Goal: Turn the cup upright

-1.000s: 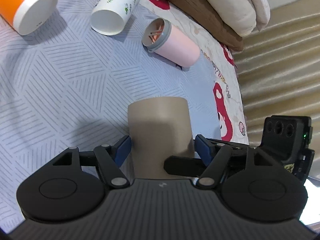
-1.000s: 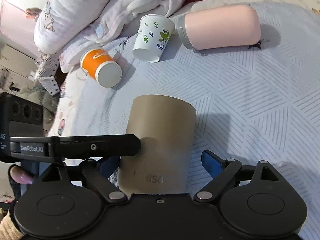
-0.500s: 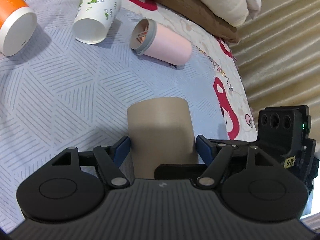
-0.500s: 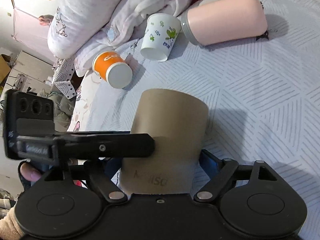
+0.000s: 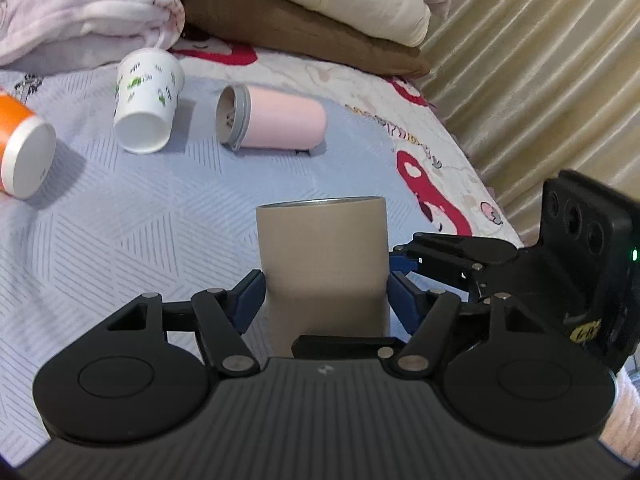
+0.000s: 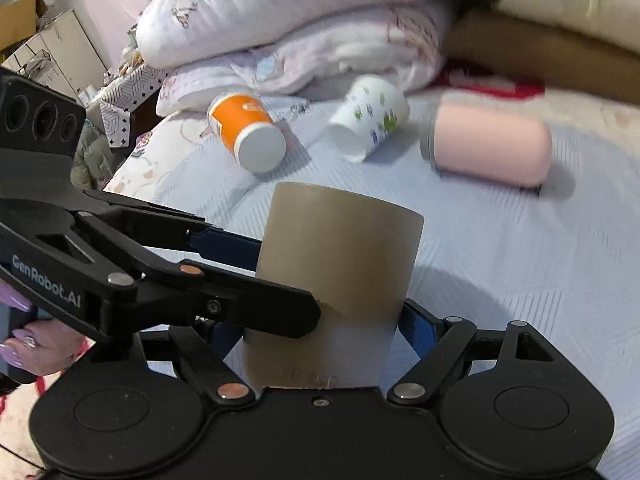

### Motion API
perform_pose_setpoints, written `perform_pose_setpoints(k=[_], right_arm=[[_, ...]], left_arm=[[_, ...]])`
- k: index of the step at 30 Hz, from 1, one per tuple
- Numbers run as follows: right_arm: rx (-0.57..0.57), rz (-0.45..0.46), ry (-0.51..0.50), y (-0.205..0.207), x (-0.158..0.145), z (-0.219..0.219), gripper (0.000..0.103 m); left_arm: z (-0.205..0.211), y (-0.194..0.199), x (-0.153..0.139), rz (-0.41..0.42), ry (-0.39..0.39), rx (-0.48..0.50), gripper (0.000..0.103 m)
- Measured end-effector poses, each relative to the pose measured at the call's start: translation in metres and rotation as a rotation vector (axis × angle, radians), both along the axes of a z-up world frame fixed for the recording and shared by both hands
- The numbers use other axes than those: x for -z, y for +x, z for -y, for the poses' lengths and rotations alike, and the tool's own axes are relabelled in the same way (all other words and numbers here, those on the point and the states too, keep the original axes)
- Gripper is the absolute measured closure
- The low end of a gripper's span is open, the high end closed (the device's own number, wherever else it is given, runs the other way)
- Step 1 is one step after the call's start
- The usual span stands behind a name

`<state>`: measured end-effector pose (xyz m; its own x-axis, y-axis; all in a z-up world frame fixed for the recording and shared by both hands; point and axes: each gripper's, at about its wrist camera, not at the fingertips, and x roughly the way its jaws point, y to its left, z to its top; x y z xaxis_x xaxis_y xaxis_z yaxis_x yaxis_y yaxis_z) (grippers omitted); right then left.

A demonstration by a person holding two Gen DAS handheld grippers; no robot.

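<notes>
A tan cylindrical cup [image 5: 323, 264] stands between the blue pads of my left gripper [image 5: 324, 294], its metal rim facing up. The same cup [image 6: 336, 280] fills the middle of the right wrist view, between the blue pads of my right gripper [image 6: 320, 332]. Both grippers are shut on its lower body from different sides. The left gripper's black finger [image 6: 224, 300] crosses in front of the cup in the right wrist view. The right gripper's body [image 5: 520, 272] shows at the right of the left wrist view.
On the striped grey bedspread [image 5: 120, 240] lie an orange paper cup [image 5: 20, 152], a white leaf-print paper cup [image 5: 146, 100] and a pink tumbler with a grey rim [image 5: 276, 122], all on their sides. Folded quilts and pillows [image 5: 280, 8] are stacked behind. A beige curtain [image 5: 540, 80] hangs at the right.
Both grippers have tilted upward with the tan cup, so its open rim now shows at the top and the bedding pile has come into view. The grips are unchanged.
</notes>
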<state>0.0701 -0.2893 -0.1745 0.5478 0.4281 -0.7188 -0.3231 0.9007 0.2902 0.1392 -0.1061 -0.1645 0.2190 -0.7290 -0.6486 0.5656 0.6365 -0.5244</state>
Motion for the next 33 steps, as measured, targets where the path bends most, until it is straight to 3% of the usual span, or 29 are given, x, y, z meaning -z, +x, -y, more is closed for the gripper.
perform_pose_setpoints(k=[3, 6, 9, 14, 18, 22, 29, 33], right_arm=[[0.007, 0.112, -0.062, -0.007, -0.008, -0.004, 0.017], [0.039, 0.171, -0.073, -0.007, -0.009, -0.006, 0.017], [0.052, 0.252, -0.149, -0.009, -0.007, -0.017, 0.017], [0.049, 0.410, -0.259, -0.009, -0.007, -0.032, 0.017], [0.030, 0.510, -0.329, -0.004, 0.004, -0.043, 0.017], [0.023, 0.542, -0.397, 0.008, 0.016, -0.054, 0.017], [0.023, 0.591, -0.474, 0.020, 0.031, -0.061, 0.017], [0.010, 0.587, -0.502, 0.013, 0.040, -0.060, 0.017]], left_arm=[[-0.002, 0.003, -0.010, 0.030, -0.018, 0.001, 0.039], [0.002, 0.000, -0.018, 0.096, 0.008, 0.014, 0.041], [0.003, -0.004, -0.022, 0.152, 0.023, 0.012, 0.043], [-0.009, 0.002, -0.025, 0.206, -0.015, -0.004, 0.046], [-0.012, 0.006, -0.026, 0.280, 0.019, -0.023, 0.047], [-0.009, 0.009, -0.016, 0.351, 0.069, -0.021, 0.047], [-0.006, 0.013, -0.006, 0.407, 0.089, -0.013, 0.047], [0.000, 0.006, 0.004, 0.394, 0.109, 0.018, 0.047]])
